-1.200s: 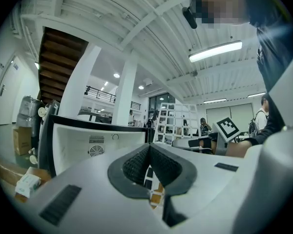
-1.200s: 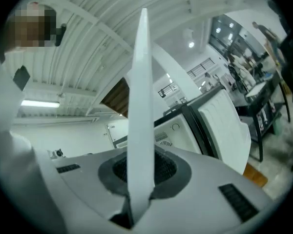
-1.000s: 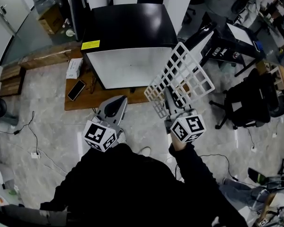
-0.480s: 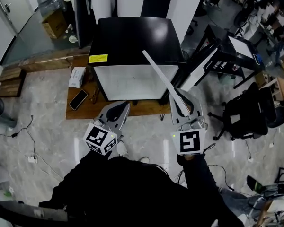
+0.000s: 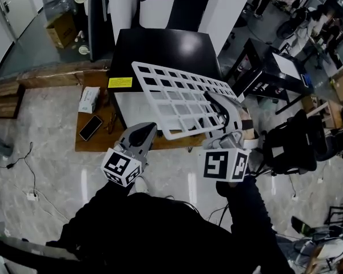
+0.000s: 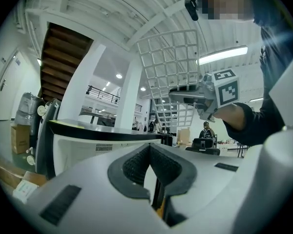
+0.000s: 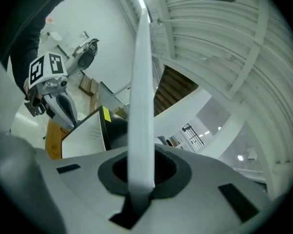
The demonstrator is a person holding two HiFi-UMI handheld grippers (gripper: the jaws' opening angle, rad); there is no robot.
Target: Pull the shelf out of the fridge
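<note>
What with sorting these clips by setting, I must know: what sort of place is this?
Probably an open-plan office or lab workspace, not a home: a desk and a black office chair at right, on a wide polished floor.

Low wooden platform (image 5: 97, 144) on the marbled floor (image 5: 51, 170) carries the black-topped fridge (image 5: 160, 47); a phone (image 5: 90, 128) and a white box (image 5: 90, 99) lie on its left part.
</note>
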